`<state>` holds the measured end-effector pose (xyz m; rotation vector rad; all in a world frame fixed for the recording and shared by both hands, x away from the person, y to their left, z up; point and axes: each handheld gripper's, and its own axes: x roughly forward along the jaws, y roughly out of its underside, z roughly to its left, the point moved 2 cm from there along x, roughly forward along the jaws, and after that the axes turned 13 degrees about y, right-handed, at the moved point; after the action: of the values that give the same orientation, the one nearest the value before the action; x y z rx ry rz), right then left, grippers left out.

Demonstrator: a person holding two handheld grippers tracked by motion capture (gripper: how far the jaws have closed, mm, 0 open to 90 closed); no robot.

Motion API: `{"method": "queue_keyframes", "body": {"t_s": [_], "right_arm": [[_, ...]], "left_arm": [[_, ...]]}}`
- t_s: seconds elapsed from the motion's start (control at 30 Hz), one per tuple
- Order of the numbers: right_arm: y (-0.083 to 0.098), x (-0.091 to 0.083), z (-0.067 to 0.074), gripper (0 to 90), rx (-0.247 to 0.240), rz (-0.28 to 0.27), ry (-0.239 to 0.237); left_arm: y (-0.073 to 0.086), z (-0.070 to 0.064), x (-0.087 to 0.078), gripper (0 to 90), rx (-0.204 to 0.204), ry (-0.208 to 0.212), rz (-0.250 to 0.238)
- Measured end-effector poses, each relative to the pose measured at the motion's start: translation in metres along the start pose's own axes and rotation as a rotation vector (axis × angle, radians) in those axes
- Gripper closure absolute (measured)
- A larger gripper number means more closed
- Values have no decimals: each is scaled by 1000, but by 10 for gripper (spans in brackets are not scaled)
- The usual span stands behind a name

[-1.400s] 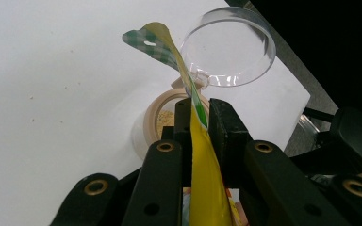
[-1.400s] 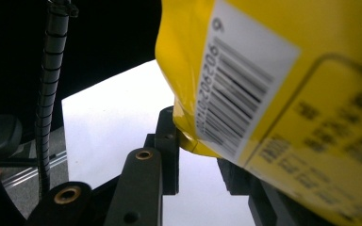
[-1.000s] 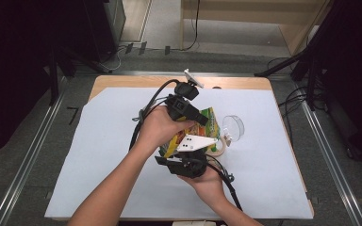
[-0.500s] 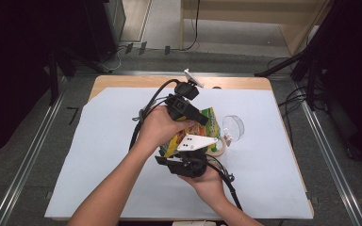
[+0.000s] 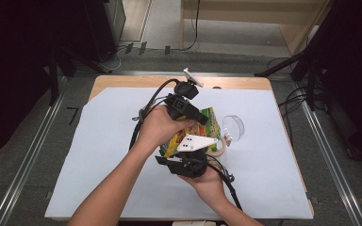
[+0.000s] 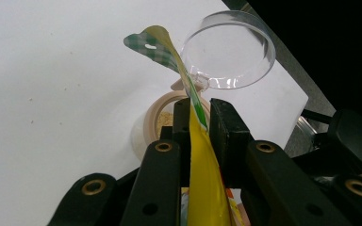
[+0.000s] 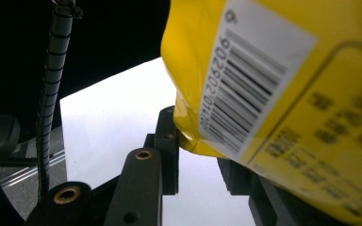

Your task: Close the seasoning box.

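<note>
Both hands crowd together over the middle of the desk (image 5: 99, 155), so in the high view most of the yellow bag (image 5: 208, 121) sits behind the left gripper (image 5: 195, 115) and the right gripper (image 5: 188, 157); only a strip of its printed, green-edged front shows between them. The bag is glossy, thin film, held up off the white sheet that covers the desk.

In the left gripper view the black fingers (image 6: 228, 127) are clamped flat on the bag's upper seam, which pinches to a thin yellow sheet between them and ends in a green checked tab with a small hang hole. Past it stands a clear, round plastic cup (image 6: 228, 52) with a smooth rim, and below that a beige round container (image 6: 158, 125) holding something pale and grainy, partly hidden by the fingers.

In the right gripper view the bag's back, with a white barcode label, is blurred and cut off at the frame's edge. Its lower corner lies between the fingers (image 7: 167, 150), which grip it; the far finger is mostly covered.
</note>
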<state>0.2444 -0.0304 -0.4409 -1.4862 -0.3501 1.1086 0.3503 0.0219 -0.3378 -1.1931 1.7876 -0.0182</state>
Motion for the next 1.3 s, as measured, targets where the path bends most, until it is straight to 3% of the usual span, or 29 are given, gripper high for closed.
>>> {"method": "queue_keyframes", "body": {"t_s": [0.53, 0.8, 1.17, 1.3], "right_arm": [[-2, -2, 1, 726, -8, -1, 1], [-1, -1, 1, 736, -1, -9, -9], [-3, -3, 0, 734, 9, -6, -10], [-4, -4, 3, 736, -10, -7, 1]], "left_arm": [[0, -1, -1, 812, -6, -7, -10], [-2, -8, 1, 823, 5, -33, 20], [-7, -2, 3, 816, -12, -18, 20], [-7, -1, 1, 813, -15, -13, 15]]}}
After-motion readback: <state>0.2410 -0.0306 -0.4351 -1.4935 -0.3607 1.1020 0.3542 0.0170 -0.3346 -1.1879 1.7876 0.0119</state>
